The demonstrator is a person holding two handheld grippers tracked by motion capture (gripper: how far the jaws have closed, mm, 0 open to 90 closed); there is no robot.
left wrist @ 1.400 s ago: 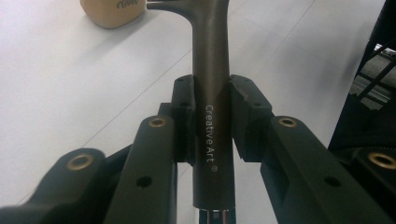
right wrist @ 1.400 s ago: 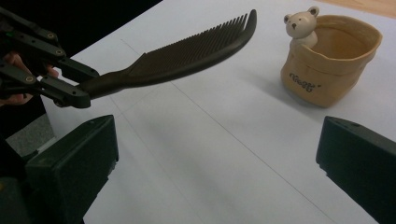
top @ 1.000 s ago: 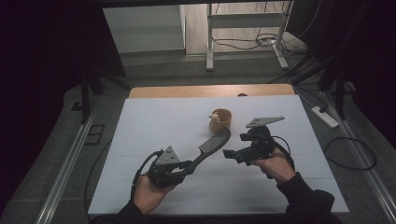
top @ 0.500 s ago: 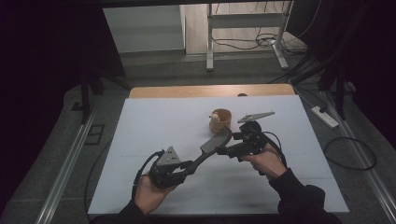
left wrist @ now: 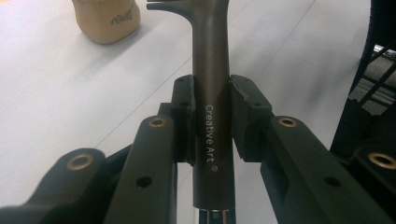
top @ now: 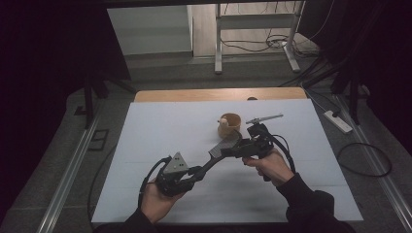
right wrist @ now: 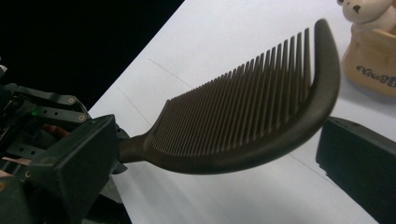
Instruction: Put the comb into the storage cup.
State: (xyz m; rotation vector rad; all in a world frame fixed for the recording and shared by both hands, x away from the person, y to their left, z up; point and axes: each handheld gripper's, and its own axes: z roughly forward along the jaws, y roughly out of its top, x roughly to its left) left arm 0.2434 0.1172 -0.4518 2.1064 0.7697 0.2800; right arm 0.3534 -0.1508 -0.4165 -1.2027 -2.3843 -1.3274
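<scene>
A dark comb marked "Creative Art" slants up from my left gripper, low on the white table. In the left gripper view the pads are shut on the comb's handle, and the left gripper keeps still. My right gripper has come in from the right. Its own view shows the comb's toothed head lying across the gap between its two wide-apart jaws, so the right gripper stands open. A small tan cup with a little figure in it stands just behind the comb's tip.
The white table top has a wooden strip along its far edge. The tan cup is close beyond the right gripper's jaws. A power strip and cables lie on the floor at the right.
My right gripper has moved left and slightly down, from beside the comb's tip to around its toothed head. The left gripper and the comb have stayed where they were.
</scene>
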